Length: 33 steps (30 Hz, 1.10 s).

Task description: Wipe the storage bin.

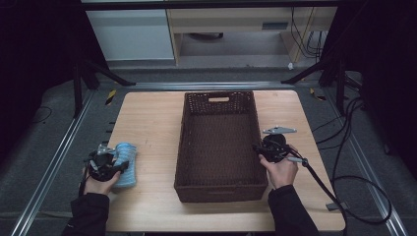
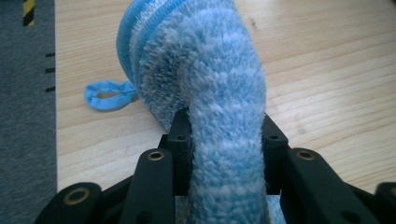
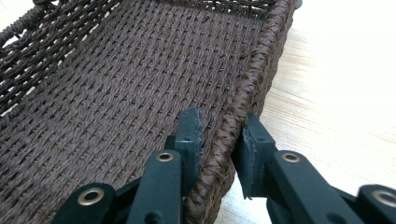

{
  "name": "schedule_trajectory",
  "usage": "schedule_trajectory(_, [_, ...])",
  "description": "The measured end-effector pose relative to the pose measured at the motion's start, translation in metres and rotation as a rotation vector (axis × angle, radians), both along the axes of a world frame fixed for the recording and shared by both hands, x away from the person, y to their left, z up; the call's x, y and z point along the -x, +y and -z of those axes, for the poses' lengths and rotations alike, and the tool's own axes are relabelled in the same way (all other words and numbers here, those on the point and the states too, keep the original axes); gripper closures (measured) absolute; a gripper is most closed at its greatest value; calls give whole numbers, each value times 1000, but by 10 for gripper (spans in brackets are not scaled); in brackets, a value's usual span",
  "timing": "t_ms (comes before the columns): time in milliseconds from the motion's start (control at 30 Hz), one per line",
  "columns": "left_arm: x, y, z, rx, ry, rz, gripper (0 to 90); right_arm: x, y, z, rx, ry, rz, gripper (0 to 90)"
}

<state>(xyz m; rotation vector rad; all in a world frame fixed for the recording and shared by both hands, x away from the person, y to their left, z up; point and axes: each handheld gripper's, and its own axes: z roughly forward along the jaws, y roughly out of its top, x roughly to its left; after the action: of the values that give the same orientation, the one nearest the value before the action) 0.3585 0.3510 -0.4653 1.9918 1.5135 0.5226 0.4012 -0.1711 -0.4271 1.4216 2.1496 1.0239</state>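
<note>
The fluffy blue cloth lies at the left edge of the wooden surface, well apart from the brown woven basket in the middle; it looks soft, light and floppy, likely to sag and drape when lifted, so a pinch on a bunched fold suits it; the left claw pinches just such a fold. Its long axis runs away from the person, its small loop lying to one side; the right claw grips the stiff basket's right rim, one jaw inside, one outside.
</note>
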Motion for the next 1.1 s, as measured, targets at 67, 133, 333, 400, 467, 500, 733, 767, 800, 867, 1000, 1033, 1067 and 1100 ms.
schedule_trajectory(67, [0,-4,-6,11,-28,10,655,0,0,0,-4,2,0,739])
schedule_trajectory(133, [-2,-10,-14,34,-62,21,655,0,0,0,-9,2,-3,742])
schedule_trajectory(333, [-16,-26,-27,49,-92,59,655,-2,-1,0,-25,8,-6,747])
schedule_trajectory(400, [-21,-30,-29,55,-98,71,655,-2,-1,0,-29,11,-9,748])
schedule_trajectory(467, [-28,-34,-31,57,-105,78,654,-3,-1,0,-34,11,-13,748])
schedule_trajectory(500, [-32,-36,-32,61,-105,77,654,-3,-1,0,-39,12,-15,748])
schedule_trajectory(733, [-64,-52,-31,76,-115,91,654,-3,1,1,-53,12,-33,749])
schedule_trajectory(767, [-68,-55,-30,73,-114,94,654,-3,1,1,-56,12,-36,749])
schedule_trajectory(800, [-72,-57,-30,71,-115,97,654,-3,1,1,-59,11,-38,748])
schedule_trajectory(867, [-80,-62,-30,67,-114,105,654,-3,3,1,-51,10,-49,749])
schedule_trajectory(1000, [-94,-72,-29,37,-112,124,654,-3,7,0,-50,15,-67,749])
schedule_trajectory(1033, [-98,-74,-27,32,-108,127,654,-3,8,1,-53,14,-72,749])
schedule_trajectory(1067, [-102,-76,-26,33,-103,129,655,-3,9,1,-55,15,-76,749])
schedule_trajectory(1100, [-106,-77,-24,35,-99,130,655,-3,10,1,-54,15,-81,749])
